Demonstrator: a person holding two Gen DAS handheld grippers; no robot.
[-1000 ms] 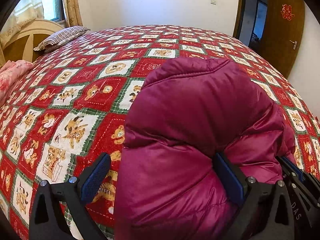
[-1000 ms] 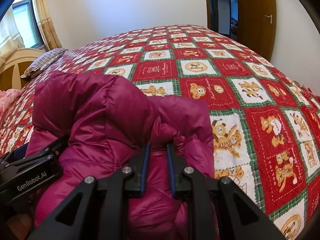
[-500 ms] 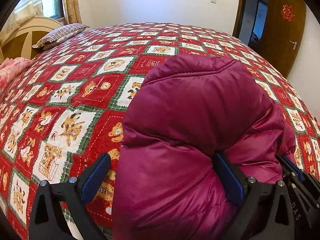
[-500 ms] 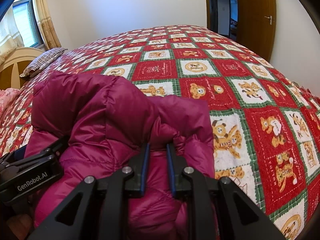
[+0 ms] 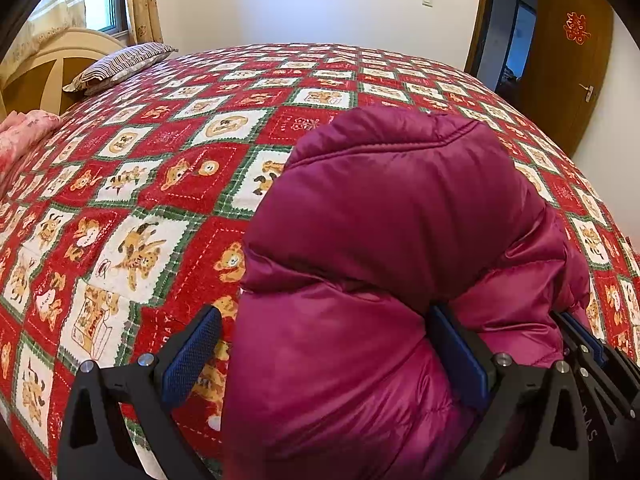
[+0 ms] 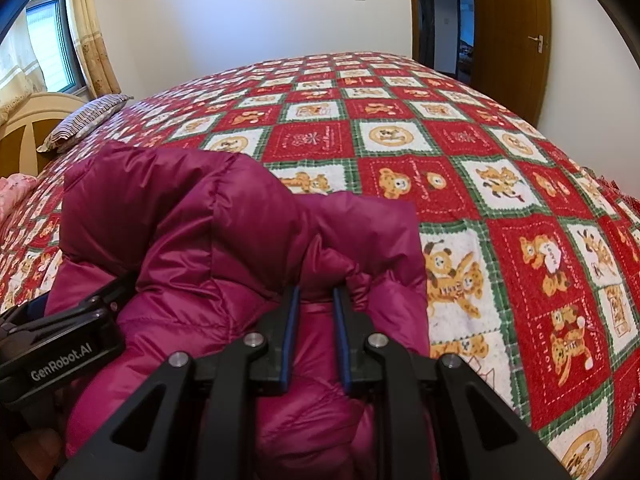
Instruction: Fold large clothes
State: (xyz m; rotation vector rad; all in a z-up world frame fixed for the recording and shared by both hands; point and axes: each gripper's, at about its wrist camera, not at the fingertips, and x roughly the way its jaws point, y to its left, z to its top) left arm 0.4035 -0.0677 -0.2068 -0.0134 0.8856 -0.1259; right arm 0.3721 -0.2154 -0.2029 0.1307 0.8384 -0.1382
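Right hand-held gripper (image 6: 314, 300) has its pads nearly together, pinching a fold of the magenta puffer jacket (image 5: 384, 240). On my left hand-held gripper (image 5: 324, 344) the jaws stand wide, one pad against the jacket, the other clear over the bed (image 5: 160, 184). I see the jacket bunched near me on the teddy-bear quilt; striped pillow (image 5: 120, 66) and wooden door (image 6: 512, 28) lie well beyond.

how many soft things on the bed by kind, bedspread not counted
jacket: 1
striped pillow: 1
pink bedding: 1, only partly in view at the edge
total: 3
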